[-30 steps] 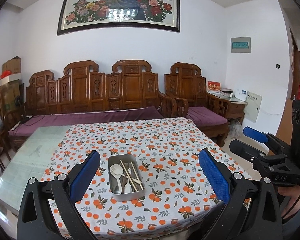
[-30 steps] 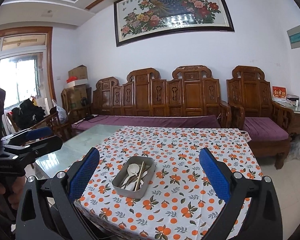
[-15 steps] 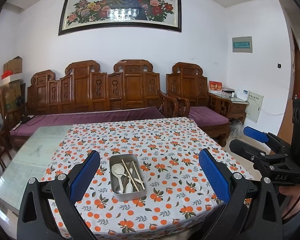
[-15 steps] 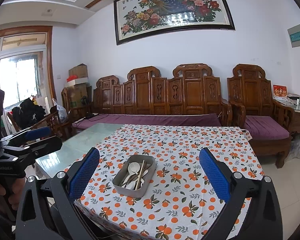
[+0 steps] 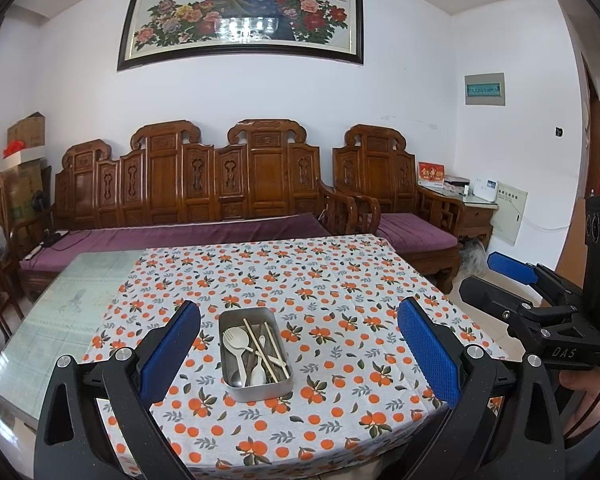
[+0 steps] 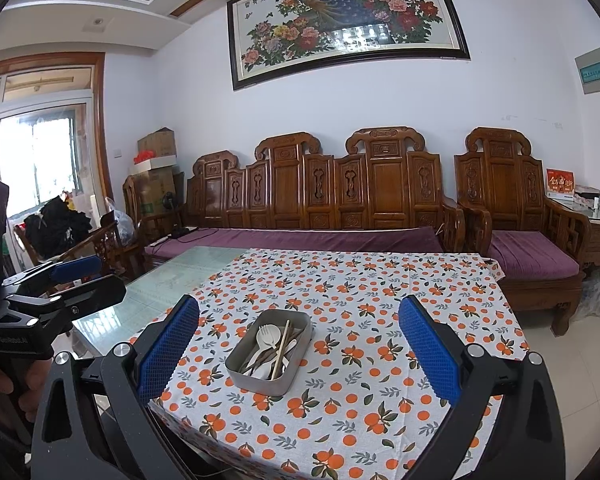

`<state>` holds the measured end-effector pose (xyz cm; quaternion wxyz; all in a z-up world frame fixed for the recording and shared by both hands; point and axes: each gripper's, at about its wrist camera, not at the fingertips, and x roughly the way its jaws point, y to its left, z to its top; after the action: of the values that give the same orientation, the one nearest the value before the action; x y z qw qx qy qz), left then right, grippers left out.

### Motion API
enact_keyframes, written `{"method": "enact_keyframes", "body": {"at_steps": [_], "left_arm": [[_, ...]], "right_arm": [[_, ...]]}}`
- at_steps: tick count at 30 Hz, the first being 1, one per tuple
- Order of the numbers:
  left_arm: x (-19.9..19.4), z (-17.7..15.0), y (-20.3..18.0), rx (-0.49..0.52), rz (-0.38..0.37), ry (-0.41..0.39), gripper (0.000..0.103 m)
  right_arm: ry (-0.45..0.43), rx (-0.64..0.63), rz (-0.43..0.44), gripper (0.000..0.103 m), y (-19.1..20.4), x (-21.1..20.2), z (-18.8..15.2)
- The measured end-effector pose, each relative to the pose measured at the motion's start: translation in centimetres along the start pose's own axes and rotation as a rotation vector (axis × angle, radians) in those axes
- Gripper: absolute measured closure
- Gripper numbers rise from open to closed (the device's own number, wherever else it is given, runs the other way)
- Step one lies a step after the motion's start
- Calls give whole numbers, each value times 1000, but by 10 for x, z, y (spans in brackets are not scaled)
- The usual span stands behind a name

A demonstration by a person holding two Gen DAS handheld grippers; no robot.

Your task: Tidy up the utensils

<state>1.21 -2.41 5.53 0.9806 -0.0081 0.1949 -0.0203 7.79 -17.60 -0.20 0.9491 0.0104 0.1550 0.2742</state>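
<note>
Both blue-padded claws, the left gripper (image 5: 298,350) and right gripper (image 6: 298,350), hang spread wide and empty above the near table edge. Between them a metal tin (image 5: 255,354) of pale utensils (image 5: 242,346) and chopsticks (image 5: 266,346) sits on the orange-print tablecloth (image 5: 340,280). "DAS" is readable on the right gripper's body.

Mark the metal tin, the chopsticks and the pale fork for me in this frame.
metal tin (image 5: 260,389), left wrist view, near wall of the tin.
chopsticks (image 5: 266,350), left wrist view, middle of the sticks.
pale fork (image 6: 269,334), right wrist view, the fork's head.
</note>
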Motion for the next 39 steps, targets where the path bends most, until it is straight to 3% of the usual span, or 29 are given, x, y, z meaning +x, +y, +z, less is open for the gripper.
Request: {"method": "enact_keyframes", "body": {"at_steps": [39], "left_arm": [[1, -3, 0, -2, 2, -4, 8]], "right_arm": [[1, 3, 2, 2, -2, 1, 1]]}}
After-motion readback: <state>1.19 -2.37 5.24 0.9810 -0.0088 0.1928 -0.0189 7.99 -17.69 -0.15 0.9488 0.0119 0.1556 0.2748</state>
